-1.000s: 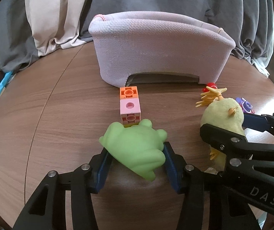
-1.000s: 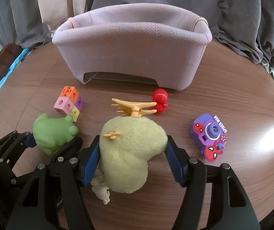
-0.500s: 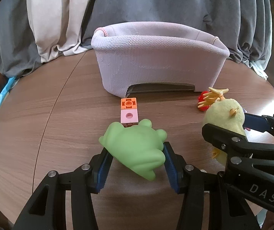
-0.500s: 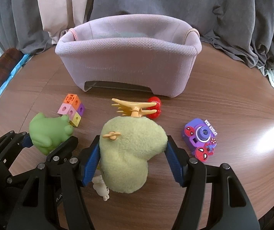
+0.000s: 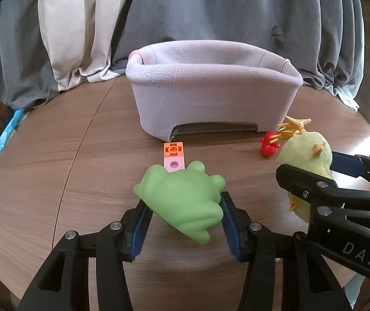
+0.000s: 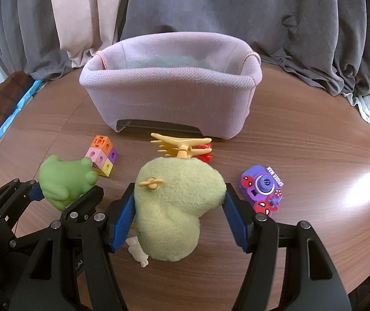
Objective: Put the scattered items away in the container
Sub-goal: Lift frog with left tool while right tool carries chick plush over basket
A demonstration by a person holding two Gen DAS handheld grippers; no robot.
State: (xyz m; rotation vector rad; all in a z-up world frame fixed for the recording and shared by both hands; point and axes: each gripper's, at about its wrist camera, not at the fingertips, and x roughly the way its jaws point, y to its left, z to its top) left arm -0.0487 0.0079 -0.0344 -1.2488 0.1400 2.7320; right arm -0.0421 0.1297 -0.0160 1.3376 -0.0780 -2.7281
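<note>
Left gripper (image 5: 183, 219): blue pads (image 5: 140, 223) pressed on both flanks of green frog toy (image 5: 182, 197), jaws roughly half spread, frog clamped and lifted off wooden table (image 5: 55, 160). Frog's head end pointing ahead-left of the claw, rear hanging toward the camera. Just past the frog's head: stack of coloured blocks (image 5: 173, 155), orange one farthest, pink next, rest hidden behind the frog. Farther ahead, well beyond the blocks: pink fabric basket (image 5: 213, 96), upright, open top, dark cut-out at base facing the claw.

Right gripper (image 6: 179, 207): about half open, blue pads (image 6: 122, 223) squeezing yellow-green plush chick (image 6: 177, 207), held clear of the table. Orange feet (image 6: 182, 145) of the chick sticking forward from the claw, small orange beak on top. Behind the feet, partly hidden: red small toy (image 6: 204, 154), on the table near the basket's base. Right of the claw, apart: purple toy camera (image 6: 262, 189) with red faces. Under the claw's left pad: small cream figure (image 6: 138, 251), unclear what. Left of the claw: left gripper with frog, close beside, fingers near but not clearly touching. Basket straight ahead of both claws, grey curtain (image 6: 210, 5) behind it.
</note>
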